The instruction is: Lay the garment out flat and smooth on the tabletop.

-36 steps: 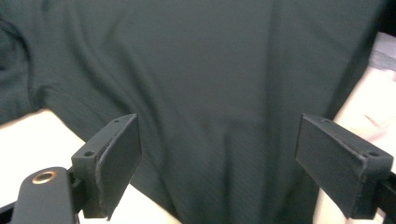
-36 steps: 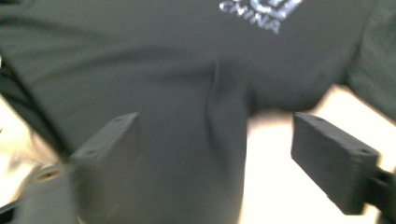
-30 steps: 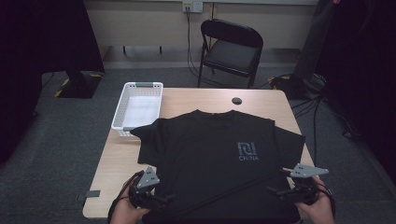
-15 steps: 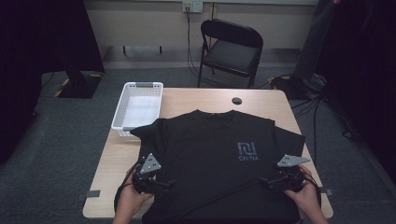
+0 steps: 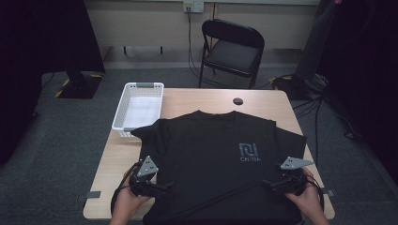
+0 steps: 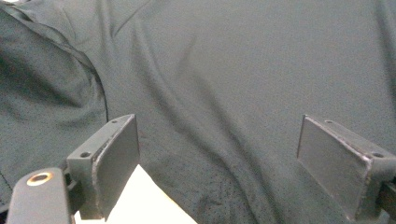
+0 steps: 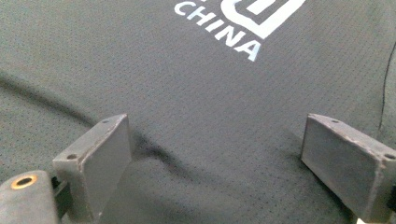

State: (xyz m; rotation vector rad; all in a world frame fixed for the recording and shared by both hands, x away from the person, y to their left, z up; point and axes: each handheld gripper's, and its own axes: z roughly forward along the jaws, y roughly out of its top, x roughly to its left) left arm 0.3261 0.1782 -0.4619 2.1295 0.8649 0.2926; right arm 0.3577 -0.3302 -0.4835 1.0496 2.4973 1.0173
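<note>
A black T-shirt (image 5: pixel 216 159) lies spread flat on the tabletop (image 5: pixel 187 101), collar toward the far edge, its hem at the near edge. Both hands come in from the near side, low over the lower corners of the shirt. The left hand (image 5: pixel 127 202) holds the left tool (image 5: pixel 162 187) at the shirt's left edge, pointing inward; the right hand (image 5: pixel 307 197) holds the right tool (image 5: pixel 270 184) at the opposite side, also pointing inward. Each tool's jaws stand wide apart over the fabric, gripping nothing. A white basket (image 5: pixel 138 89) sits at the far left corner.
</note>
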